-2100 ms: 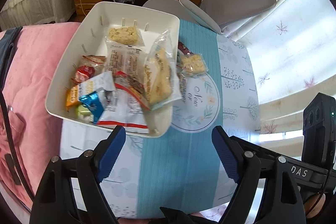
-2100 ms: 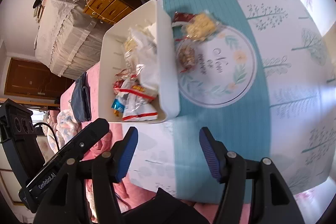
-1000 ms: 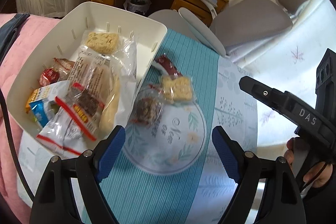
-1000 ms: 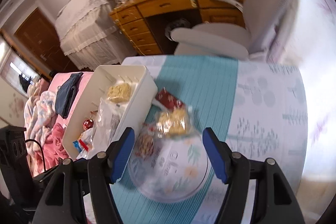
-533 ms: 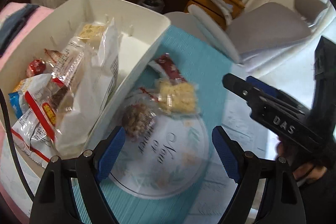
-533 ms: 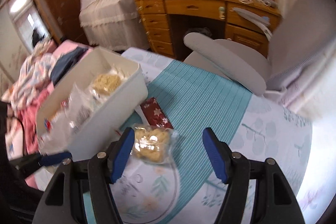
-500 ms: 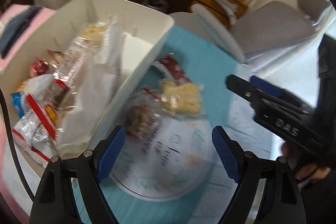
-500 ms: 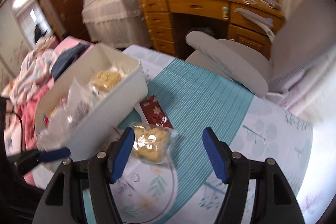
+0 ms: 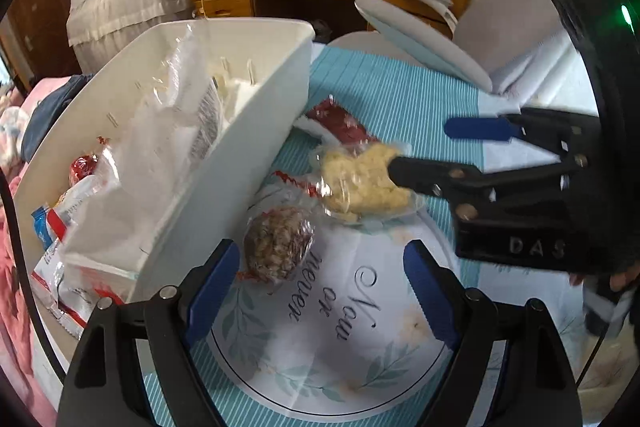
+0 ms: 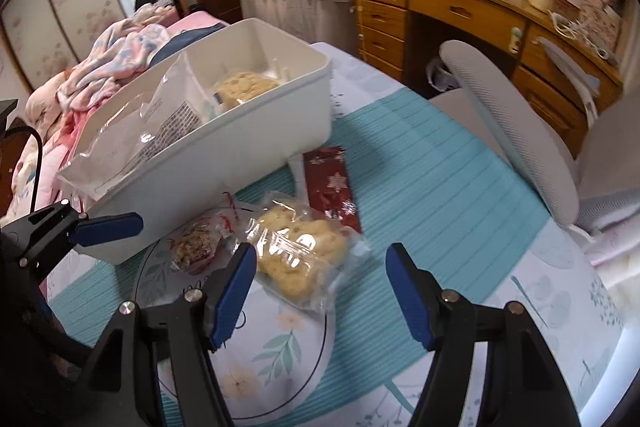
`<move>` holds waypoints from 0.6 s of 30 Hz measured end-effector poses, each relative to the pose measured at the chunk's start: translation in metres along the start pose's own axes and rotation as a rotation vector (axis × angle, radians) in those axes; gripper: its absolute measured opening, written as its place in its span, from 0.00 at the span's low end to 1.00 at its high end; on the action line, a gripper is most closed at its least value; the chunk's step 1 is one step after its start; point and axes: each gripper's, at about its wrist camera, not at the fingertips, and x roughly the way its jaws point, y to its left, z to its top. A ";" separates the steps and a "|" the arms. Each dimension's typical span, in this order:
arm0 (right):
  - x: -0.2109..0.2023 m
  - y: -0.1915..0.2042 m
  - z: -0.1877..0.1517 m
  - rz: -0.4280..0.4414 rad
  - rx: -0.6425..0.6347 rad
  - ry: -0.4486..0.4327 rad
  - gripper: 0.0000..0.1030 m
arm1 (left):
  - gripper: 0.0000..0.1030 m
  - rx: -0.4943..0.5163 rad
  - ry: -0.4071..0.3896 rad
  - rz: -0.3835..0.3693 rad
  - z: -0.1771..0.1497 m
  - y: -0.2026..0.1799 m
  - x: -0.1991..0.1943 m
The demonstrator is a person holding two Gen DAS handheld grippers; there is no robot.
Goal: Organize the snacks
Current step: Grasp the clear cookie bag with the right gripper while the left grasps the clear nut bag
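**Three loose snacks beside the white bin**

Three wrapped snacks lie on the table beside the white bin (image 10: 256, 147): a pale crumbly cake (image 10: 300, 251) in clear film, a brown nutty ball (image 9: 278, 245), a dark red snowflake bar (image 10: 330, 183). The left gripper (image 9: 320, 281), jaws just narrowing, stands spread and empty; the right gripper (image 10: 320, 289) too.
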 end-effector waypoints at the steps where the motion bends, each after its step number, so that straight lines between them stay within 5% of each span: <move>1: 0.003 0.002 0.001 -0.003 -0.014 -0.001 0.66 | 0.72 0.009 0.005 0.012 -0.002 -0.001 0.003; 12: 0.038 0.025 0.003 -0.005 -0.184 0.060 0.66 | 0.63 0.047 0.034 0.099 -0.018 0.004 0.021; 18: 0.049 0.031 0.007 -0.012 -0.213 0.064 0.76 | 0.63 0.081 0.048 0.122 -0.017 0.001 0.028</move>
